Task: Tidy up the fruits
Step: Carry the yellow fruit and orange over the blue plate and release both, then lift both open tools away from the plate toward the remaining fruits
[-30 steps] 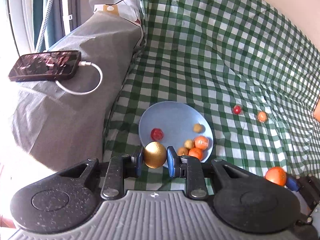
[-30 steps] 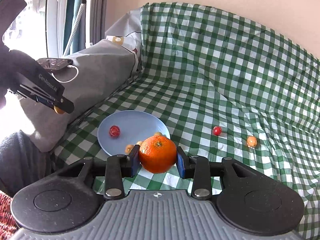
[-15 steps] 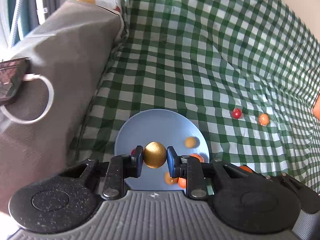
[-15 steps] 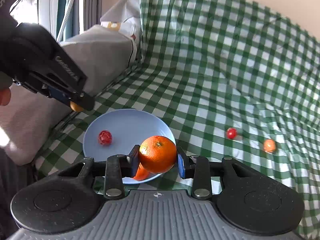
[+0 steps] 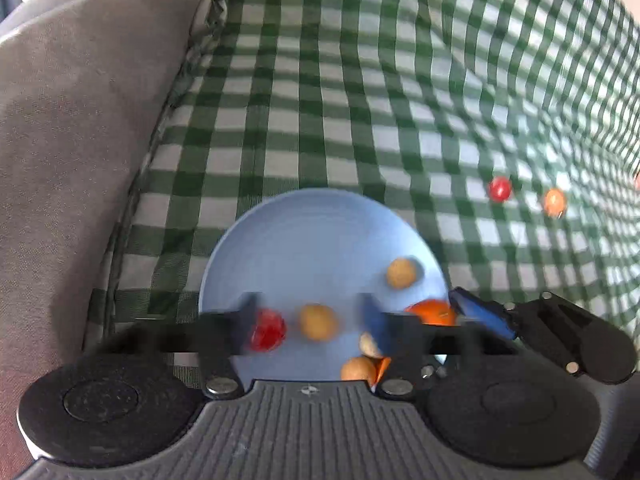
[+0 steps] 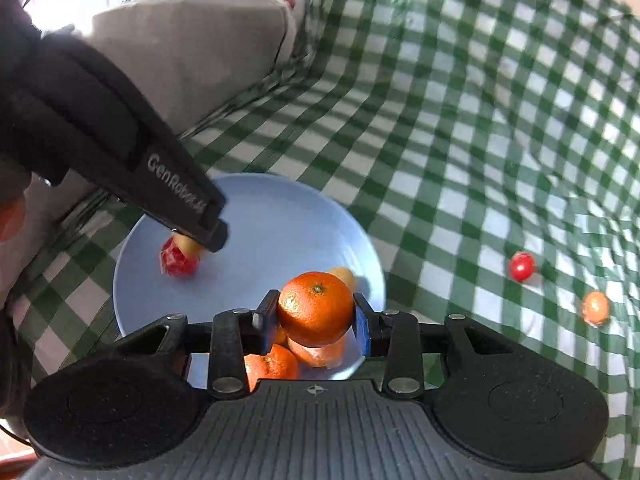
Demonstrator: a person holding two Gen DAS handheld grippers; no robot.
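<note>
My left gripper (image 5: 308,320), low centre of its own frame, stands spread and blurred over the blue plate (image 5: 320,220), a tan fruit (image 5: 318,322) loose between its fingers and touching neither, beside a red fruit (image 5: 267,329); my right gripper (image 6: 316,318), lower centre of its frame, is clenched on an orange (image 6: 316,309) above the plate's near edge. On the green checked cloth (image 6: 460,128), at right of frame, lie a small red fruit (image 6: 521,267) and a small orange fruit (image 6: 595,307), near each other and well apart from the plate.

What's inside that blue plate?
The plate holds a red fruit, small yellow fruits and oranges. Grippers hide the near part.
</note>
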